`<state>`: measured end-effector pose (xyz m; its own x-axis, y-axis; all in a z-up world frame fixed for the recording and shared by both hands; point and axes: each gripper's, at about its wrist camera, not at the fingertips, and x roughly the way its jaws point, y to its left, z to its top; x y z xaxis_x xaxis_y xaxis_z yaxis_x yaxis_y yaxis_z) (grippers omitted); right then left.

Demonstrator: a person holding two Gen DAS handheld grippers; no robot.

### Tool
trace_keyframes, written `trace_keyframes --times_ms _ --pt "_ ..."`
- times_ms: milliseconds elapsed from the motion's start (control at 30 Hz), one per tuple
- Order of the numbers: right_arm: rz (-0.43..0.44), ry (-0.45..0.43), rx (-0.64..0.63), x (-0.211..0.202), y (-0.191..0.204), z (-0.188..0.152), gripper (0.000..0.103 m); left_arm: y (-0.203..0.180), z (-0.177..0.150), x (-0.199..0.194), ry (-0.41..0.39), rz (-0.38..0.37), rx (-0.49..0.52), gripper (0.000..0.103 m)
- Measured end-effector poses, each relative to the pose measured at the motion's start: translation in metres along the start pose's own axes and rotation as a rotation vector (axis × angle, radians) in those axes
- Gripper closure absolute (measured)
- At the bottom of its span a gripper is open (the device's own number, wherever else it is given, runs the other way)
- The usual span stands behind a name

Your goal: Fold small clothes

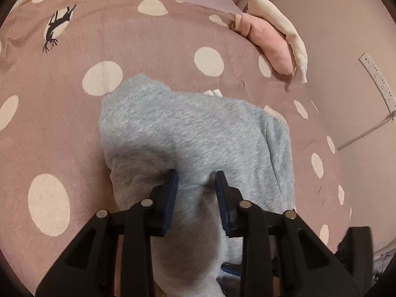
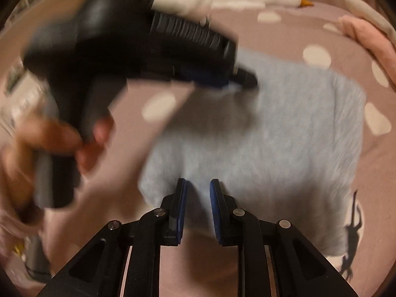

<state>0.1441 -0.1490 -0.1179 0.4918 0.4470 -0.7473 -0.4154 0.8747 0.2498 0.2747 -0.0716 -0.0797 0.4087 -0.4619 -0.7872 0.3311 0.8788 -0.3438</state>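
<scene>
Viewing both wrist feeds, I see the grey garment (image 1: 195,136) lying partly folded on the polka-dot bed cover (image 1: 74,123). My left gripper (image 1: 196,182) has fabric bunched between parted jaws; whether it pinches, I cannot tell. My right gripper (image 2: 198,188) sits at the garment's near edge, jaws apart, feed blurred.

The fuzzy grey sweatshirt (image 1: 198,136) between the black left gripper (image 1: 196,190) fingers with blue pads (image 1: 170,203) lies on a dusty pink blanket (image 1: 148,49) with big cream dots and a black animal print, and far ahead sit a pink cloth (image 1: 269,44) and a cream cloth (image 1: 279,24).
</scene>
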Motion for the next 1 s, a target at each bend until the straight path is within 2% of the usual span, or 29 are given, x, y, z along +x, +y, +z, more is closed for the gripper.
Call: trace_keyframes --times_ms 133,167,200,267,367,400,467,600,800,1000 --pt "0.063 -0.019 0.066 -0.008 -0.011 -0.004 0.083 0.003 0.002 -0.013 -0.025 -0.033 -0.045 0.069" --pt "0.08 -0.02 0.089 -0.012 -0.015 -0.005 0.083 0.005 0.001 -0.021 -0.039 -0.057 -0.065 0.062" --pt "0.096 -0.017 0.108 -0.016 -0.019 -0.007 0.083 0.006 -0.001 -0.029 -0.055 -0.076 -0.075 0.051" --pt "0.129 -0.035 0.139 -0.029 -0.025 -0.013 0.081 0.007 -0.008 -0.047 -0.099 -0.071 -0.077 0.034" --pt "0.145 -0.088 0.201 -0.056 -0.039 -0.024 0.065 0.014 -0.02 -0.071 -0.137 -0.086 -0.084 0.032" --pt "0.153 -0.112 0.231 -0.064 -0.045 -0.027 0.056 0.017 -0.023 -0.076 -0.14 -0.094 -0.096 0.029" --pt "0.174 -0.16 0.298 -0.082 -0.06 -0.034 0.05 0.028 -0.034 -0.084 -0.138 -0.12 -0.134 0.022" --pt "0.192 -0.209 0.475 -0.096 -0.102 -0.044 0.035 0.049 -0.053 -0.081 -0.092 -0.184 -0.236 0.021" --pt "0.297 -0.229 0.691 -0.085 -0.14 -0.058 0.035 0.061 -0.07 -0.06 -0.017 -0.244 -0.34 0.02" --pt "0.323 -0.231 0.775 -0.072 -0.153 -0.057 0.033 0.053 -0.067 -0.041 0.015 -0.276 -0.362 0.02"
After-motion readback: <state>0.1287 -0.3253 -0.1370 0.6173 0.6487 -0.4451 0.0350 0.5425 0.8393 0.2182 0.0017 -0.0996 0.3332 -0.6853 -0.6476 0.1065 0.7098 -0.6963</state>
